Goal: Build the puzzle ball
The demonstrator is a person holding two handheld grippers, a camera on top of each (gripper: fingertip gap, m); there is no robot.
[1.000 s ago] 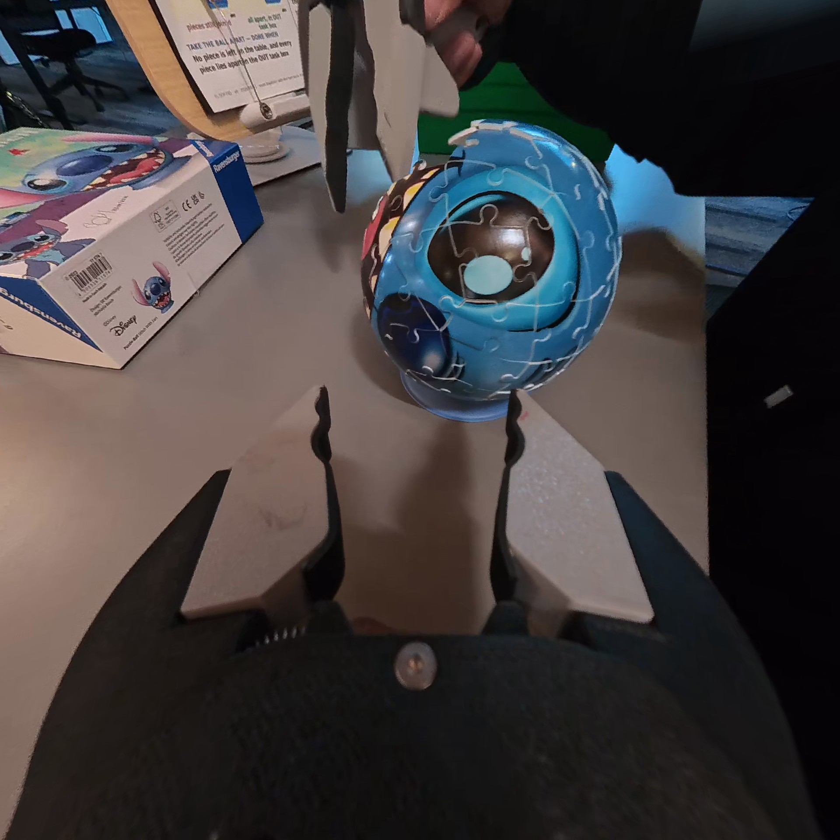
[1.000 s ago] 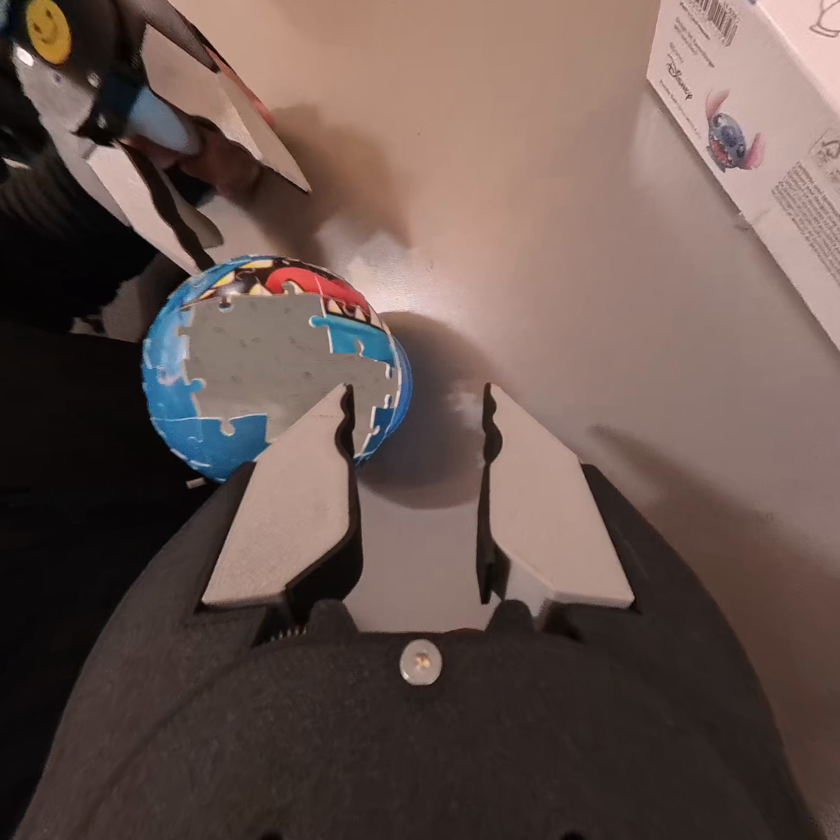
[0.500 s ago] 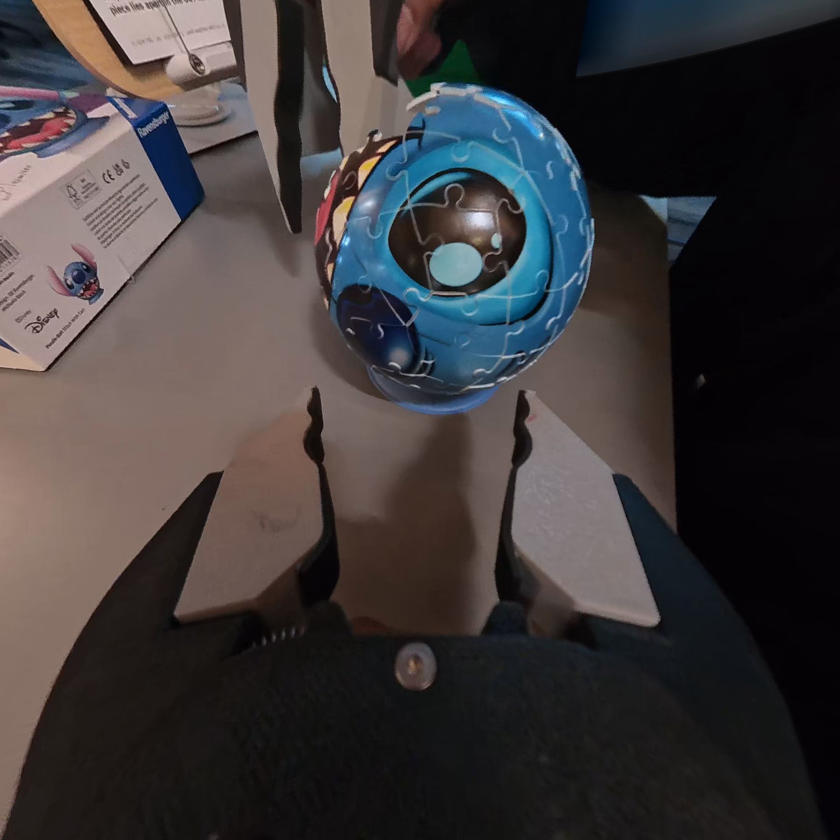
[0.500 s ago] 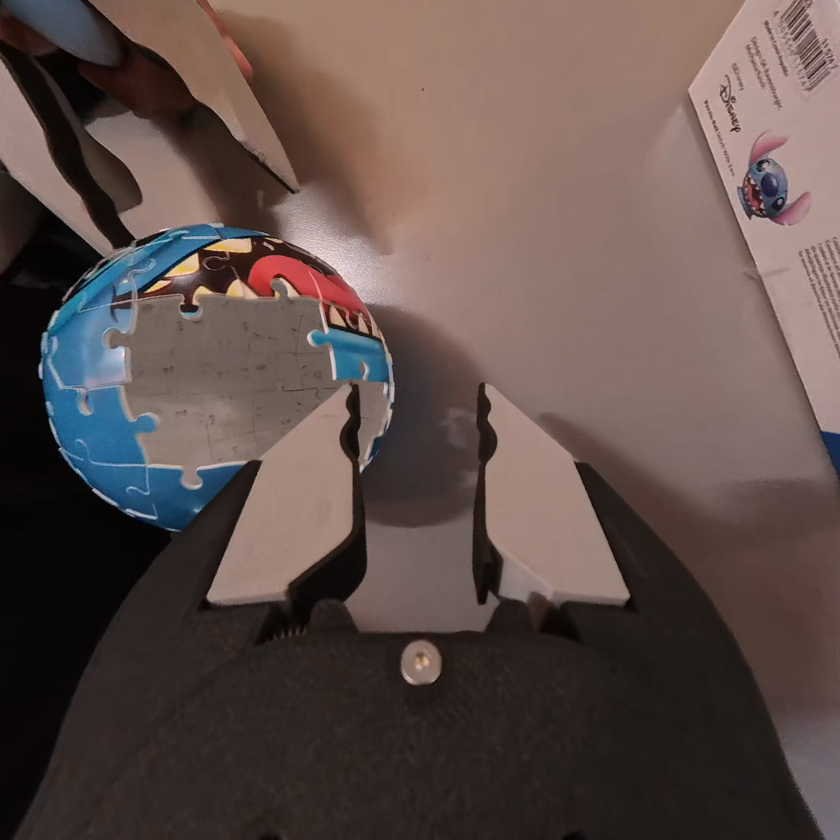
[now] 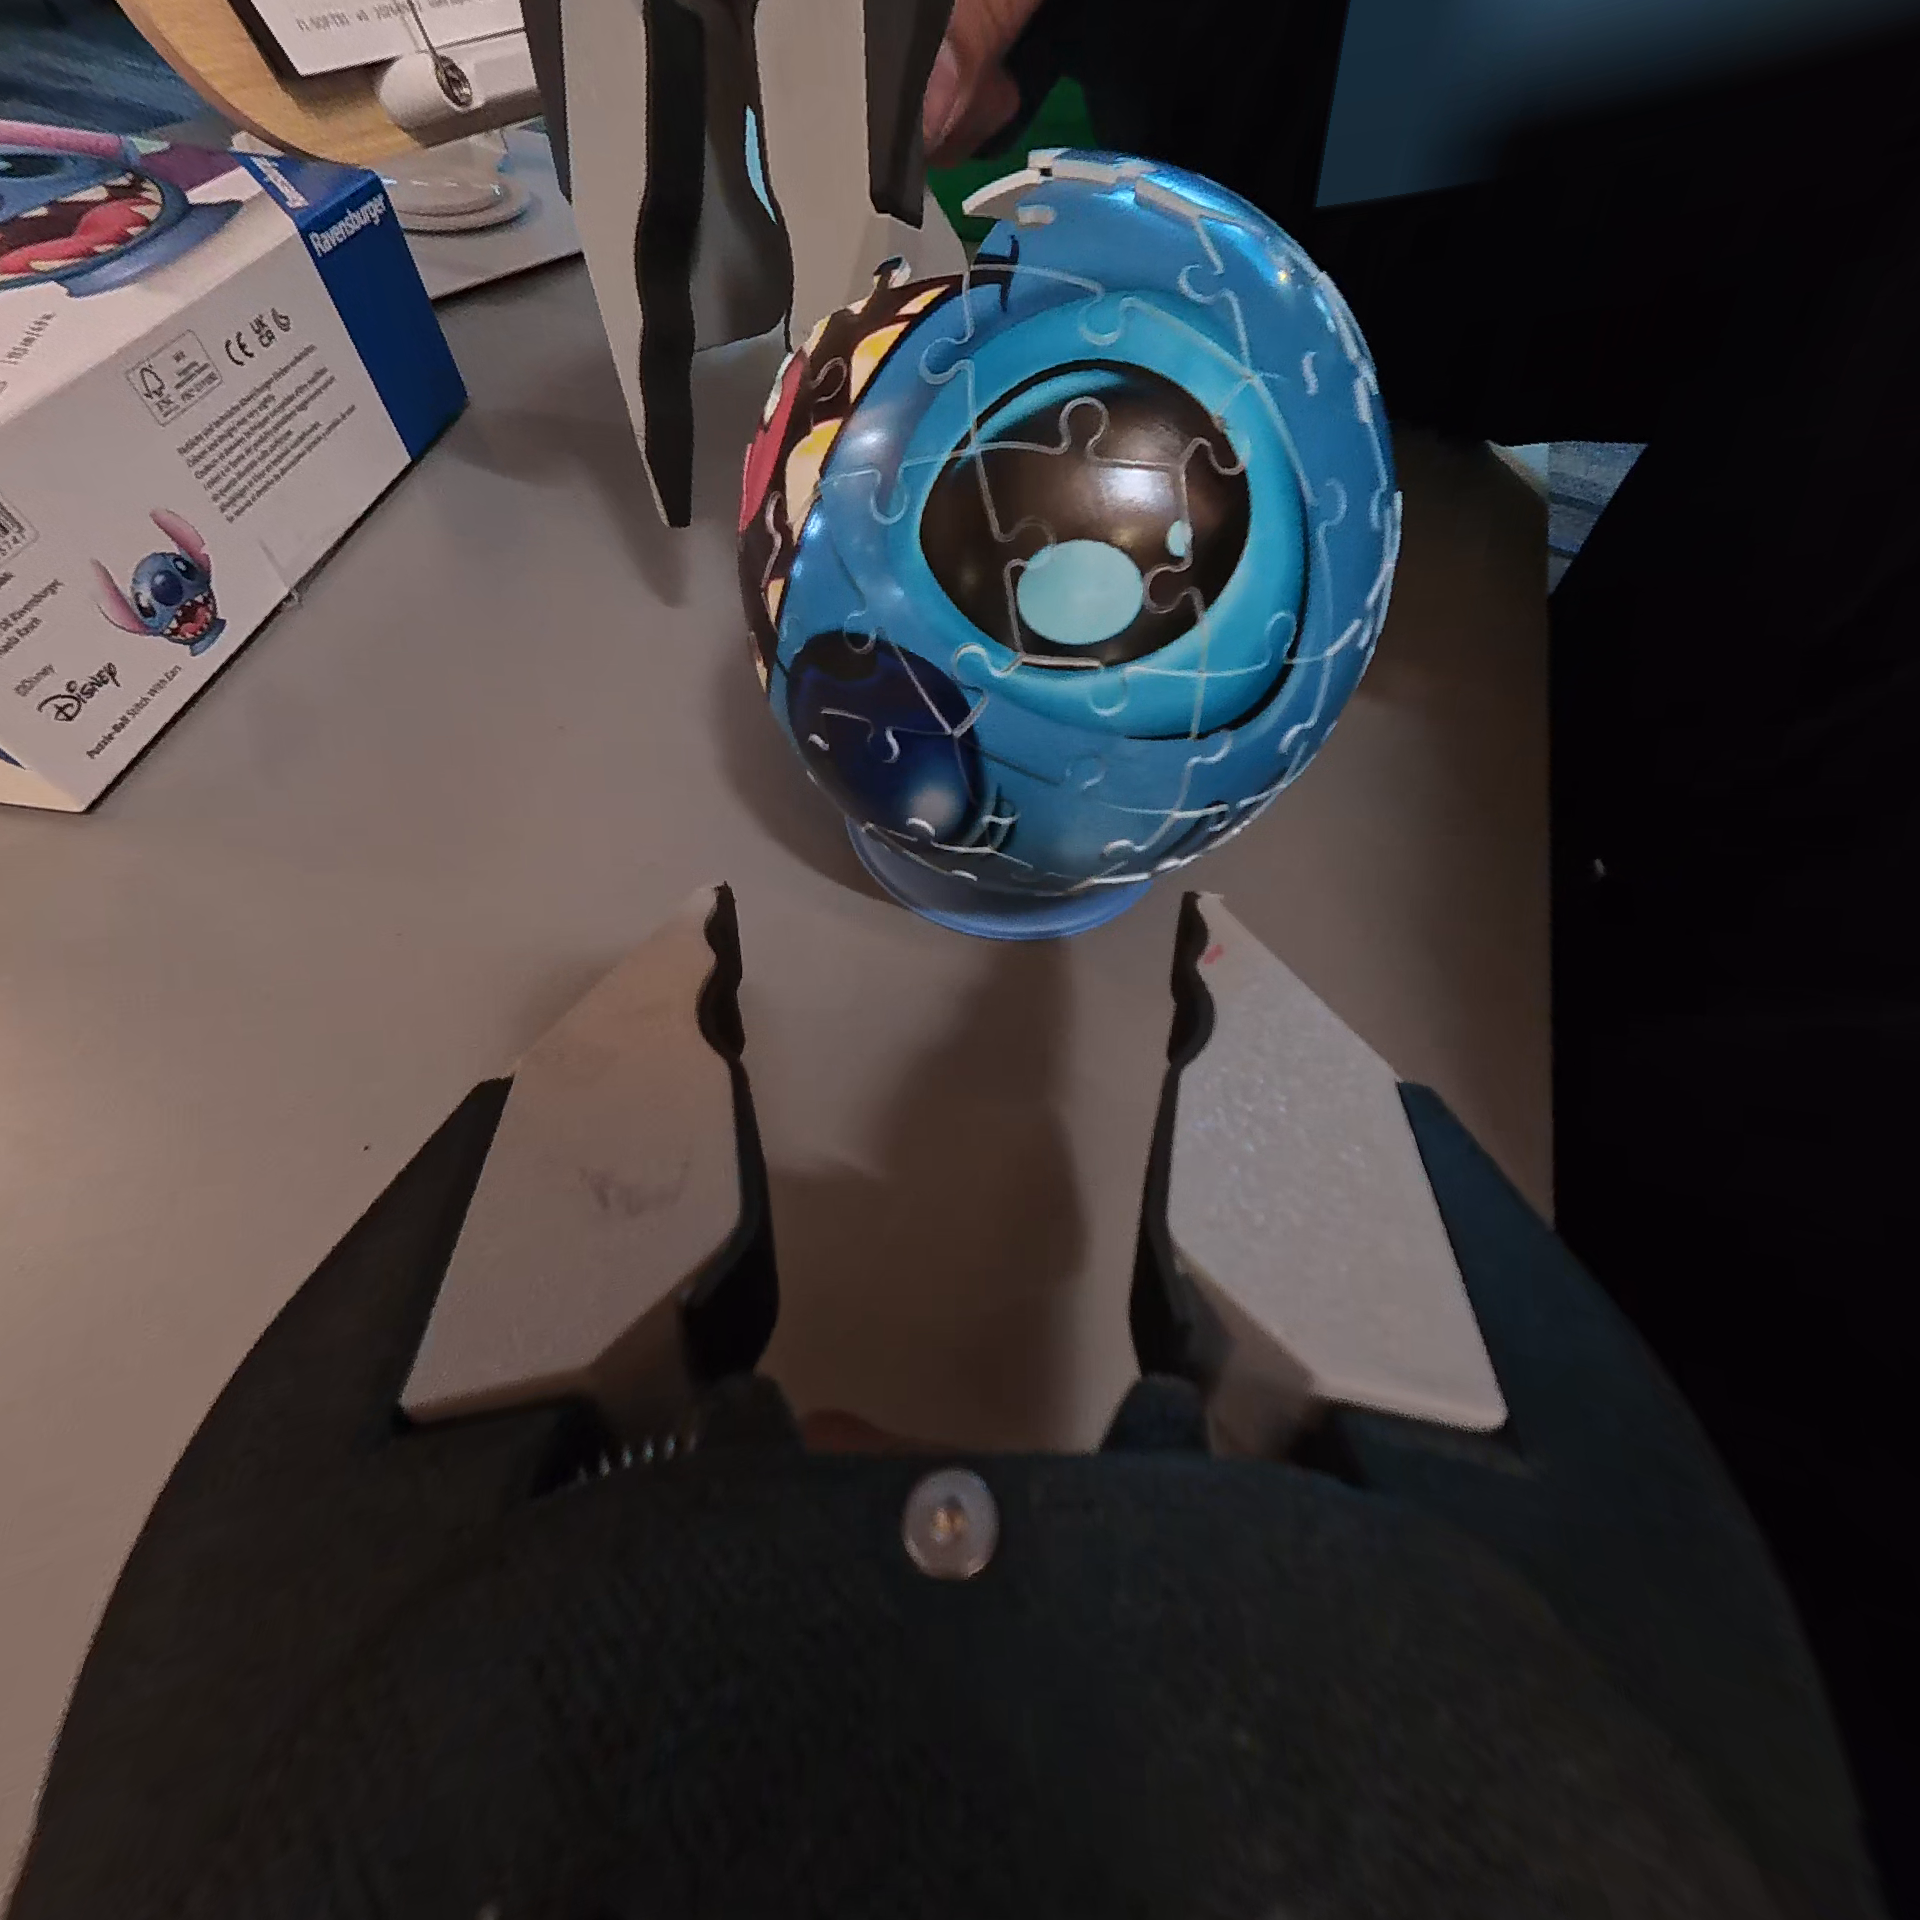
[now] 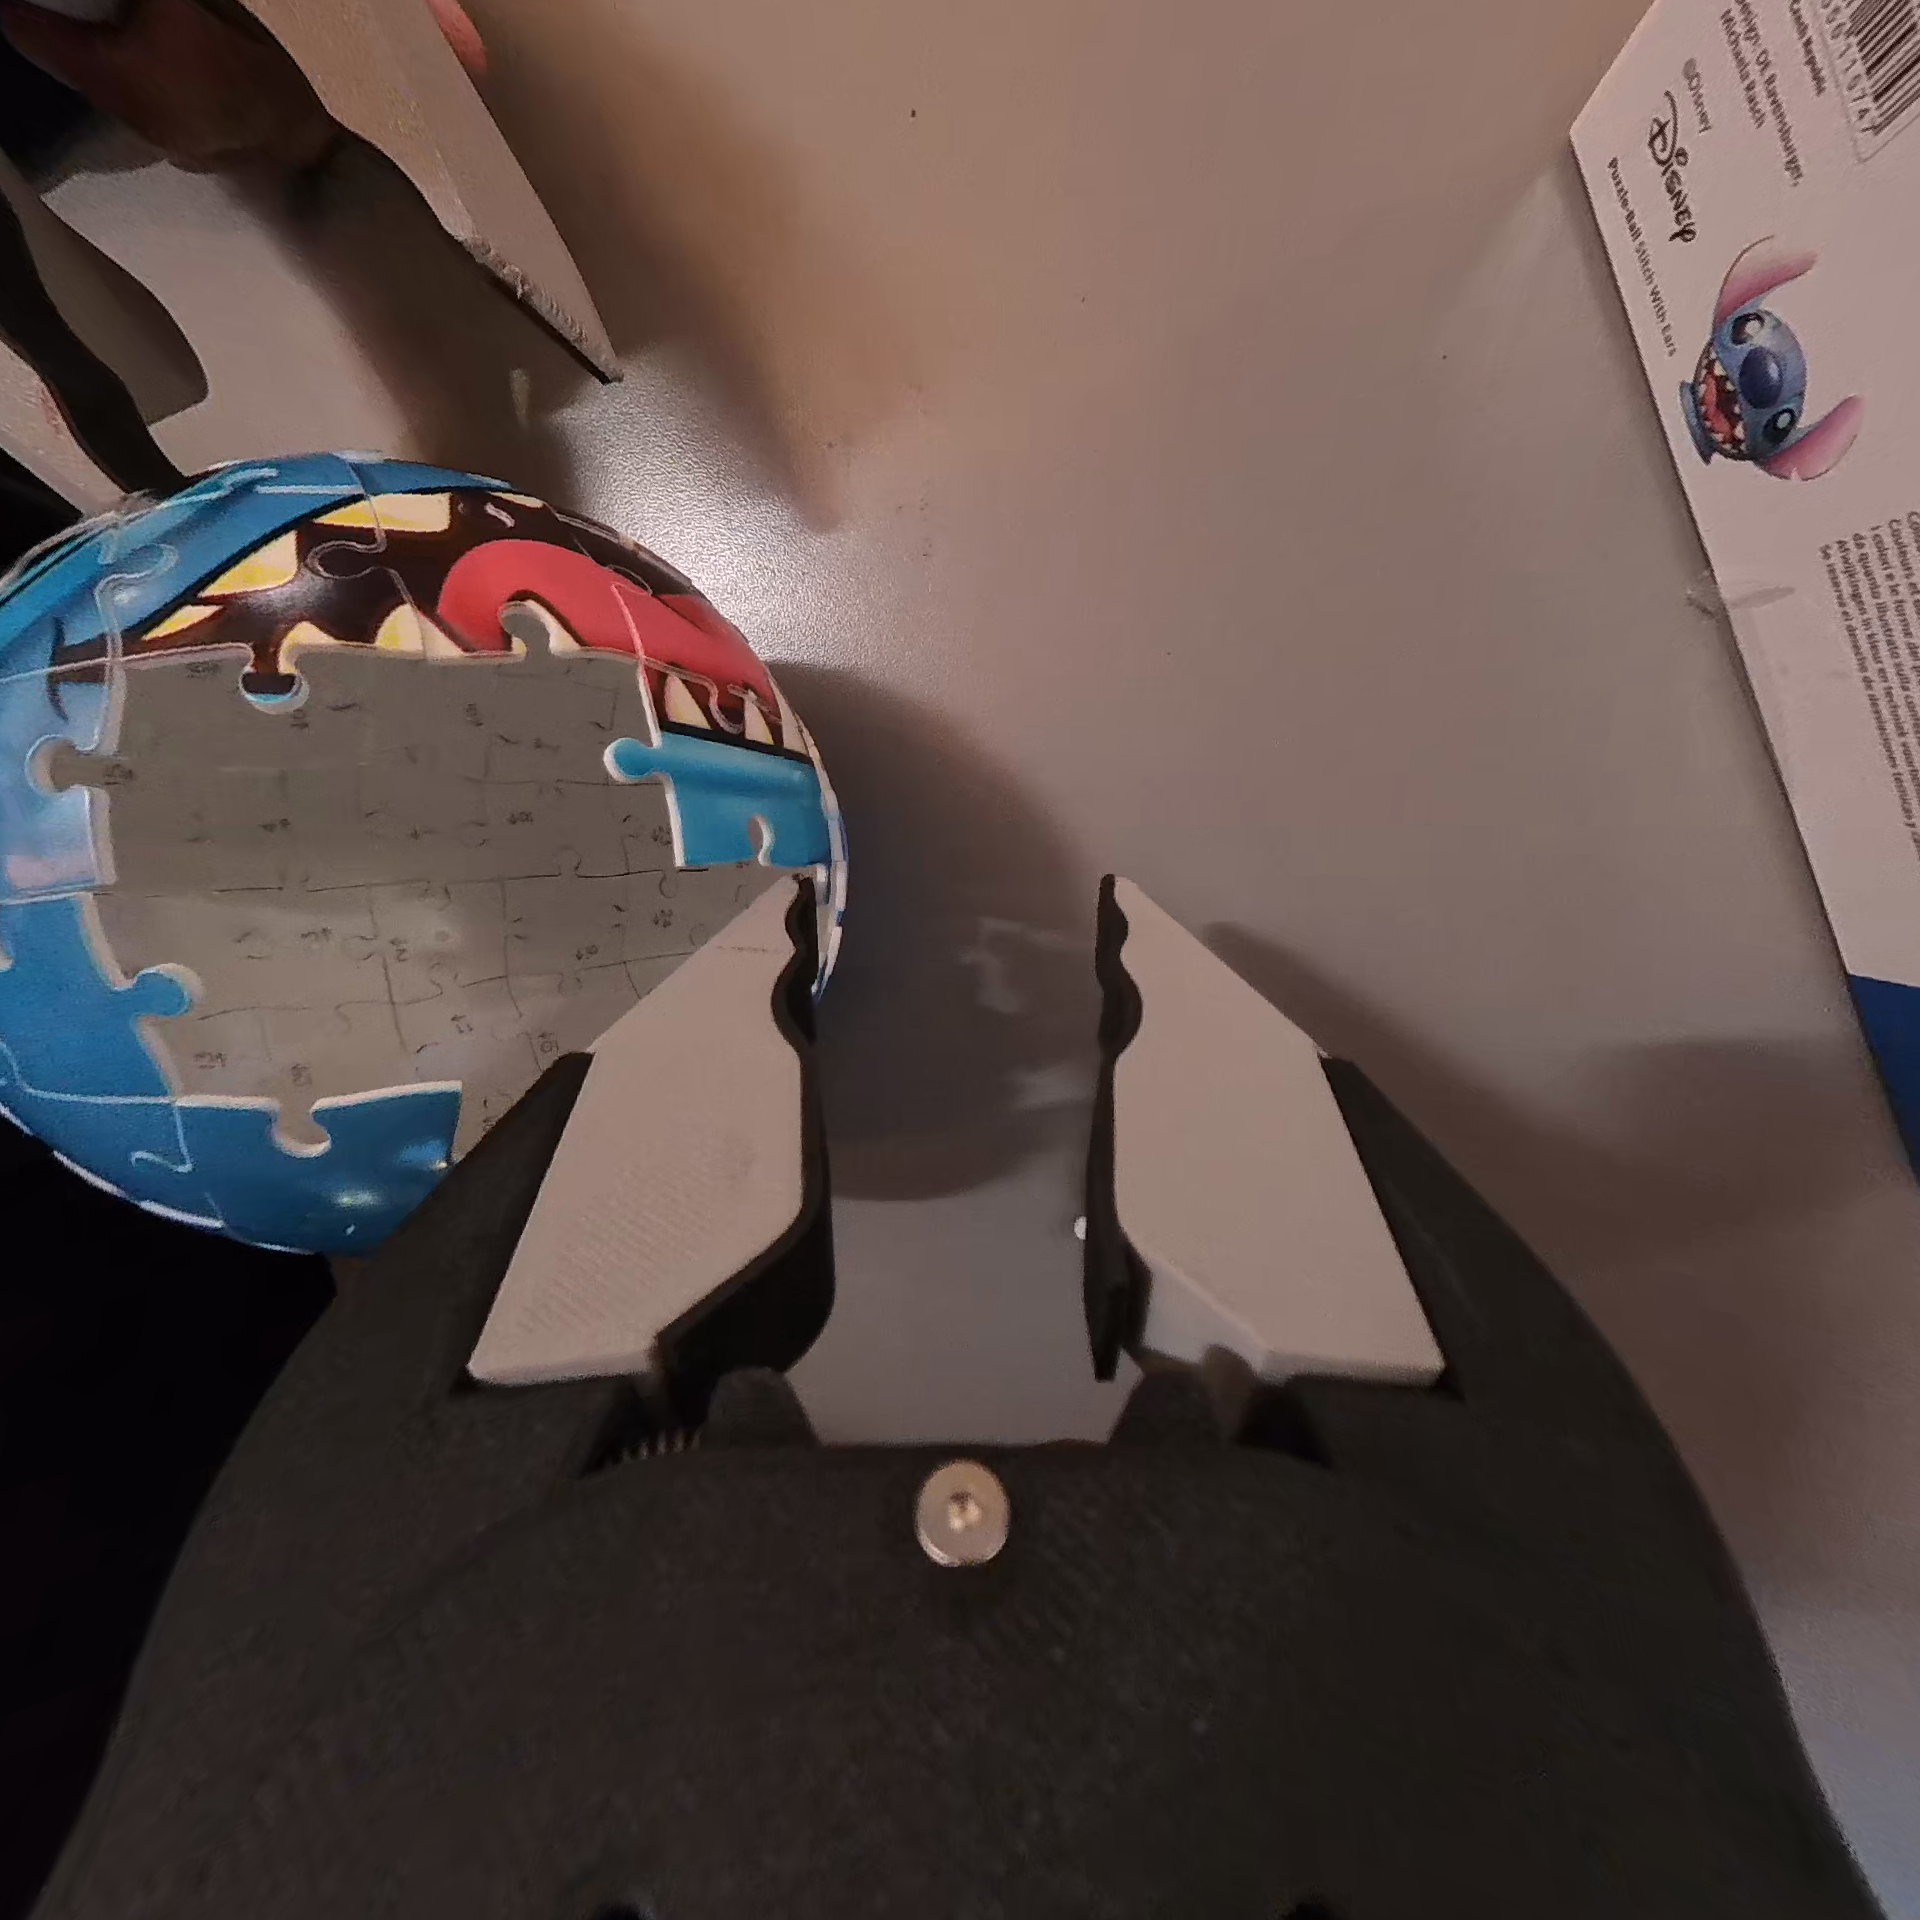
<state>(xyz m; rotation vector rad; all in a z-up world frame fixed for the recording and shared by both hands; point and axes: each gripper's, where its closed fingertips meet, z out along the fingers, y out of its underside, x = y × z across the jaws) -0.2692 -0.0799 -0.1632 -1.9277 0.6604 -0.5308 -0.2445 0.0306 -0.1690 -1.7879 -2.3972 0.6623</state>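
The puzzle ball (image 5: 1070, 561) sits on a round blue stand (image 5: 1003, 909) on the grey table (image 5: 416, 831), just ahead of the left gripper (image 5: 951, 925) and below the right gripper (image 6: 951, 914). Most of its shell looks assembled: the left wrist view shows a large dark eye ringed in light blue, a dark blue nose and part of a red and yellow mouth, all joined without visible holes. The top is not done. The right wrist view shows a wide ragged opening (image 6: 395, 894) where the grey inner faces of the far-side pieces show through, with knobs and notches along its rim. My judgement is that the job is well past halfway, with that patch left to fill; no loose pieces are in view, so I cannot tell where they lie.

Both tongs are released and hold nothing, their jaws standing apart. The left one points at the ball's base without touching it. The right one hangs over the ball, its left finger overlapping the ball's edge in its own view; contact cannot be told.

To one side, well apart from the ball, lies the puzzle's box (image 5: 197, 457), white and blue with cartoon pictures, logos and small print. Behind it stands a printed sheet (image 5: 395, 31) on a wooden holder.
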